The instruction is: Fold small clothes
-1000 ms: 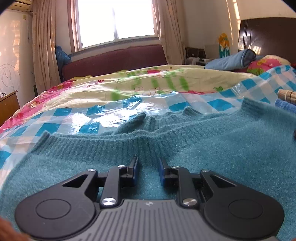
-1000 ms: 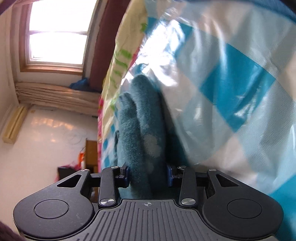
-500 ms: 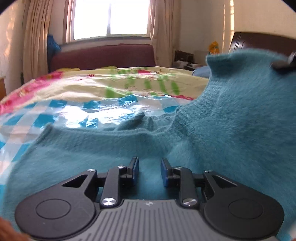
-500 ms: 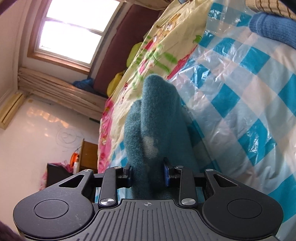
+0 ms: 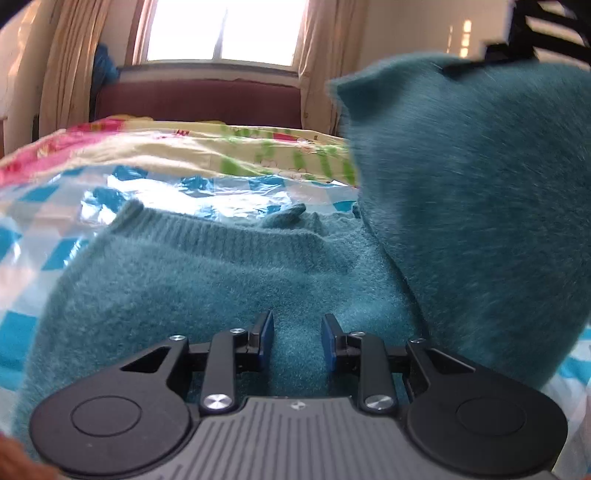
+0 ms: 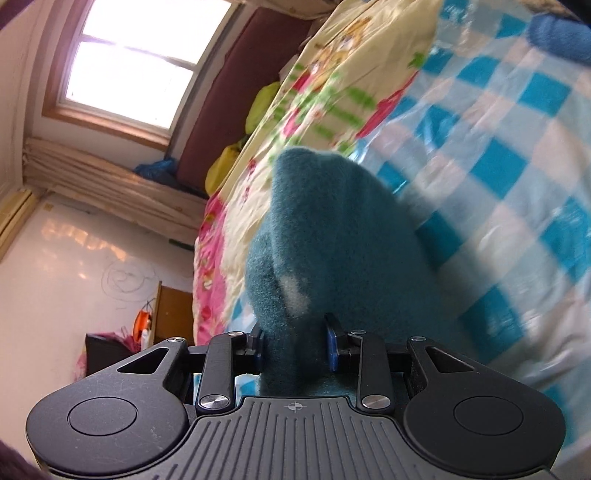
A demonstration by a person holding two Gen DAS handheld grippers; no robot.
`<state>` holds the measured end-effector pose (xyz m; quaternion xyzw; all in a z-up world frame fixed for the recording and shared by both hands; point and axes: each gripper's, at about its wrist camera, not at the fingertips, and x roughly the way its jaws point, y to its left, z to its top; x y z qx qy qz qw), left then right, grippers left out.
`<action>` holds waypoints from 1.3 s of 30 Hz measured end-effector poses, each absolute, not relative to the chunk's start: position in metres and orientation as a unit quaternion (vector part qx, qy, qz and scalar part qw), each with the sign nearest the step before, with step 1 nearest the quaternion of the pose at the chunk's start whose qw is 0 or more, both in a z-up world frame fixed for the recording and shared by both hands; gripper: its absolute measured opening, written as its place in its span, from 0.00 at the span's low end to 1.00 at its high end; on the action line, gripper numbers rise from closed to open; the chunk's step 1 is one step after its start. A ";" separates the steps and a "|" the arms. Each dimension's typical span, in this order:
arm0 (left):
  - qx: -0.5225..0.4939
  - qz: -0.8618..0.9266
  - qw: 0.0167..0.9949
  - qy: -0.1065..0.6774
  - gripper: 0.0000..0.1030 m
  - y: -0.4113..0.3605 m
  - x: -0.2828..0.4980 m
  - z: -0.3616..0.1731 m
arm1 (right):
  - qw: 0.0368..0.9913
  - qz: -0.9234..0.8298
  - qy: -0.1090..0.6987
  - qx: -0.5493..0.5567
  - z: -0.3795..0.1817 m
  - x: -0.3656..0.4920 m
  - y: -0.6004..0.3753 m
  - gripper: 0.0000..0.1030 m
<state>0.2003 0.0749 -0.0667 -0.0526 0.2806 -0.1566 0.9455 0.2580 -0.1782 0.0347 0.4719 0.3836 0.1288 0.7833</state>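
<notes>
The left gripper (image 5: 297,341) rests low on the fuzzy teal knitted sweater (image 5: 221,280), which lies spread on the blue-and-white checked plastic sheet (image 5: 44,236) that covers the bed. Its blue pads stand a little apart, and a ridge of the teal knit sits between them. The jaws have just been opening slightly. Whether the pads really press the cloth or only lie beside it, the left wrist view does not show clearly. This hand seems to be there to keep the near part of the sweater in place while the other side is turned over. The ribbed edge of the sweater runs across the sheet just beyond the fingers, toward the window (image 5: 221,29).

To the right in the same view, a big flap of the same sweater stands lifted in the air, blurred. At its top corner a dark part of the other tool can be seen.

The right gripper (image 6: 295,347) is clamped on a thick, bunched fold of the teal knit, which fills the whole gap between its pads and rises in front of the camera. It holds this part above the checked sheet, probably to carry it across the body of the sweater and lay it down as a fold. A blue folded cloth (image 6: 565,37) lies far on the sheet, well apart.
</notes>
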 end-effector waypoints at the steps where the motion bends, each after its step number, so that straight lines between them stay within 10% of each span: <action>1: -0.051 -0.156 0.946 0.281 0.31 0.074 0.201 -0.067 | 0.782 0.132 0.387 0.470 0.034 0.261 -0.167 0.29; 39: -0.145 -0.136 0.909 0.366 0.33 0.159 0.144 -0.060 | 0.790 0.132 0.482 0.355 -0.016 0.294 0.005 0.34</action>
